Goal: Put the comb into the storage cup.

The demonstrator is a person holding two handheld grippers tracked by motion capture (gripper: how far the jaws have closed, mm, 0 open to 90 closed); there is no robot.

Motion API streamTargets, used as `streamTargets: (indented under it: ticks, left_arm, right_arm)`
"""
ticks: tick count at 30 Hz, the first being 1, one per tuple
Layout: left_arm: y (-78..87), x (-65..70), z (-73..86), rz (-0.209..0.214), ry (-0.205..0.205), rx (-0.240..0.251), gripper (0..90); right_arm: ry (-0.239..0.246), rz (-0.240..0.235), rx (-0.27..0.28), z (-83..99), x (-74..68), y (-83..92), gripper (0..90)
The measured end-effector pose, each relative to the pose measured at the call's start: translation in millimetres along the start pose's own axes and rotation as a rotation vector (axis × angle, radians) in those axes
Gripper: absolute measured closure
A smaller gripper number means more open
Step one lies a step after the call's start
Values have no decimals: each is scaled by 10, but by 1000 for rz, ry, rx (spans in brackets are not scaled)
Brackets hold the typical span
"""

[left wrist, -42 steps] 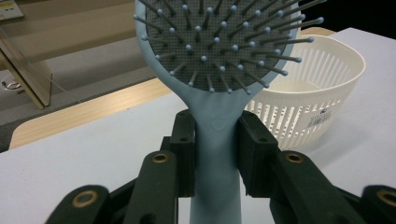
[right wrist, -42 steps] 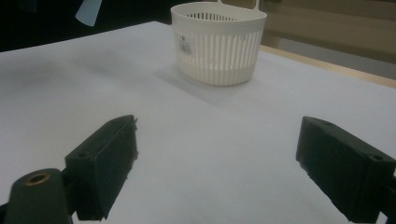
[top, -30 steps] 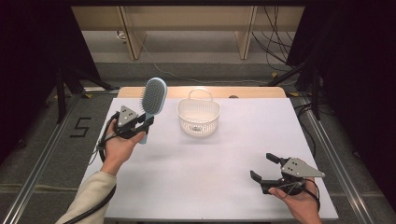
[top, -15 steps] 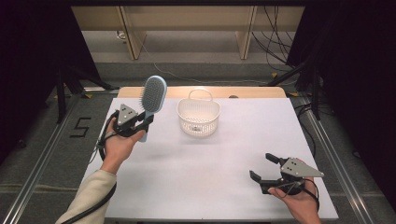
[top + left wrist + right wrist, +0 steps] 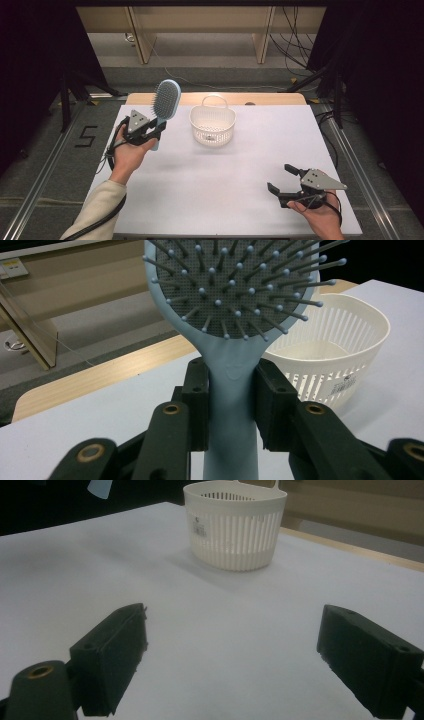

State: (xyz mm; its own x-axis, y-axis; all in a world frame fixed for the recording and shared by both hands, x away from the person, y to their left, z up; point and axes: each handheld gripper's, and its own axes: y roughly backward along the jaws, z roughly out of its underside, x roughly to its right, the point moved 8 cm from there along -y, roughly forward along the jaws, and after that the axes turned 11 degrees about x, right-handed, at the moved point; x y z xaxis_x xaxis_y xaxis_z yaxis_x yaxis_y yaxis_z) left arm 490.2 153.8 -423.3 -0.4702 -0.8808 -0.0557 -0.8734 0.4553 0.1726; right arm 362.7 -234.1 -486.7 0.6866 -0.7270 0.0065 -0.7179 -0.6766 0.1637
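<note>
Nearest the person, well to the near right of the basket [image 5: 212, 125], the right gripper [image 5: 283, 179] sits low over the white counter [image 5: 220, 185] in the right hand [image 5: 320, 217]. Its jaws are spread wide with nothing between them, and in the right gripper view bare counter lies in the gap, with the basket [image 5: 235, 522] standing beyond.

Farther off, left of the basket, the left hand [image 5: 127, 152] (a pale sleeve [image 5: 95, 212] trails back from it) holds the left gripper [image 5: 150, 131] up above the counter. Its jaws are clenched on the pale blue handle of a hairbrush [image 5: 163, 107]. In the left gripper view the black jaws press on both sides of the handle just below the head, and the hairbrush [image 5: 232, 330] stands roughly upright, its grey bristle pad facing the camera.

The basket is white, slatted plastic, with a loop handle on its far rim, and it stands upright towards the counter's far edge. In the left gripper view the basket [image 5: 335, 355] sits behind and beside the brush head.
</note>
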Motion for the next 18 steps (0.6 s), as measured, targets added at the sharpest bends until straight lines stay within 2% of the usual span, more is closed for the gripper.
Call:
streamTargets:
  ticks: [18]
  left_arm:
    - [-61, 22, -55, 6, 1, 13, 697]
  right_arm:
    - [-5, -1, 3, -2, -4, -1, 132]
